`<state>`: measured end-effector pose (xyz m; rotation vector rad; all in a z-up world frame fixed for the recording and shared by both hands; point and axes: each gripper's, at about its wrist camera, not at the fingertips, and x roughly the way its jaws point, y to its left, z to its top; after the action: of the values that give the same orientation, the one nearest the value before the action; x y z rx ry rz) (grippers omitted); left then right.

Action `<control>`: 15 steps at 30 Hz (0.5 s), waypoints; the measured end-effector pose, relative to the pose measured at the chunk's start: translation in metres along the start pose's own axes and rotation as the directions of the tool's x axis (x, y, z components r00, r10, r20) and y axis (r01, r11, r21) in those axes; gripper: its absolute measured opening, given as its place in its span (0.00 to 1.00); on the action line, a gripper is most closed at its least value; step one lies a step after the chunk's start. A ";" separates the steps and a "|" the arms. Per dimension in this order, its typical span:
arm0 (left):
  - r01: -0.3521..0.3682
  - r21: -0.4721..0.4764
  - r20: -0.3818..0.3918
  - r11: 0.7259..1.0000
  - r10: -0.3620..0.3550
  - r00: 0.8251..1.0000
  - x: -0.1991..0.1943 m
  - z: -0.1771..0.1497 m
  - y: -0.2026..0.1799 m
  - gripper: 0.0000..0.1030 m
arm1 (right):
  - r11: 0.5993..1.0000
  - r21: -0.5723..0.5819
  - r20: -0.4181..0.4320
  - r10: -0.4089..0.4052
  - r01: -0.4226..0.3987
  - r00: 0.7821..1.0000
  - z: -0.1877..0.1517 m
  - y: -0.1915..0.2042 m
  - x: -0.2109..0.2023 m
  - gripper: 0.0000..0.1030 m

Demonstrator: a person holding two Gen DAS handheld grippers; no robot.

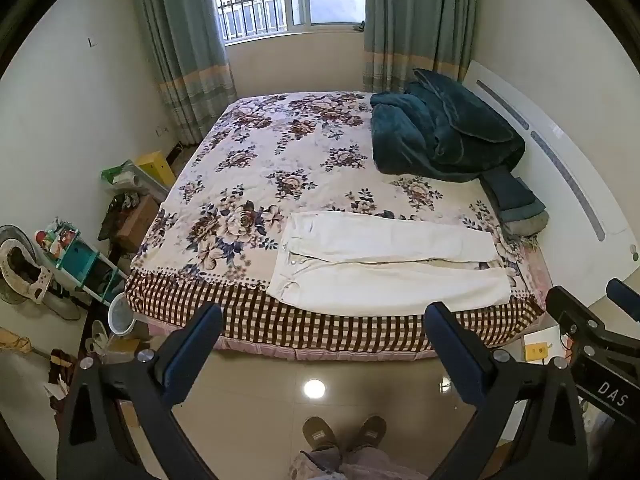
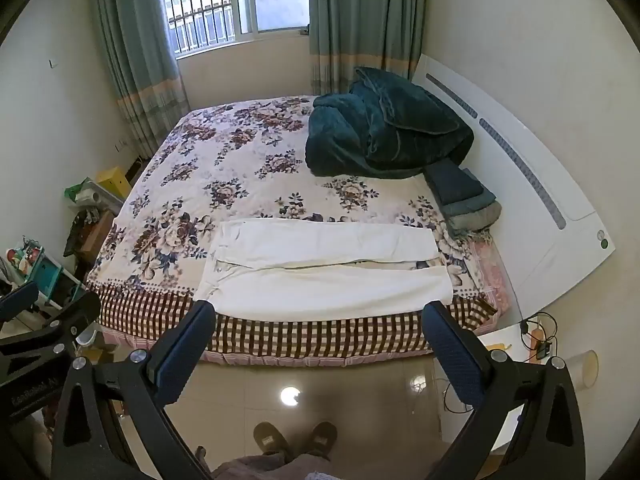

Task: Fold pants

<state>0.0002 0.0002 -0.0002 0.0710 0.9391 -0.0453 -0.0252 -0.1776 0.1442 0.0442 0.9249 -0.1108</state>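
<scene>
White pants (image 1: 384, 264) lie flat on the near edge of a floral bed (image 1: 280, 152), waist to the left, both legs stretched to the right, side by side. They also show in the right wrist view (image 2: 324, 264). My left gripper (image 1: 324, 320) is open and empty, held over the floor short of the bed. My right gripper (image 2: 320, 318) is open and empty too, at the same distance from the bed. The right gripper shows at the right edge of the left wrist view (image 1: 592, 332); the left gripper shows at the left edge of the right wrist view (image 2: 44, 320).
A dark teal blanket (image 1: 440, 136) and folded dark cloths (image 1: 516, 200) lie at the bed's far right by the white headboard (image 1: 560, 168). Cluttered shelves, a fan (image 1: 20, 264) and boxes stand left of the bed. A bedside table (image 2: 516, 344) stands right. My slippered feet (image 1: 344, 432) stand on the shiny tile floor.
</scene>
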 end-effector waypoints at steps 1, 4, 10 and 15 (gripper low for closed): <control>-0.001 0.001 0.001 1.000 0.001 1.000 0.000 0.000 0.000 1.00 | 1.000 0.002 0.008 0.003 -0.003 1.000 0.000 0.000 0.000 1.00; 0.006 -0.005 0.011 1.000 -0.006 1.000 -0.001 -0.001 0.000 1.00 | 1.000 0.001 0.004 0.003 -0.003 1.000 -0.001 0.000 -0.001 1.00; 0.011 -0.009 0.004 1.000 -0.011 1.000 0.000 0.000 0.001 1.00 | 1.000 -0.001 -0.001 0.003 -0.003 1.000 -0.002 0.002 -0.004 1.00; 0.003 -0.007 0.012 1.000 -0.003 1.000 0.000 0.000 0.001 1.00 | 1.000 -0.003 -0.003 0.002 -0.002 1.000 -0.005 -0.001 -0.005 1.00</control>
<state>0.0000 0.0008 -0.0006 0.0627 0.9278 -0.0452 -0.0324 -0.1780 0.1456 0.0424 0.9278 -0.1077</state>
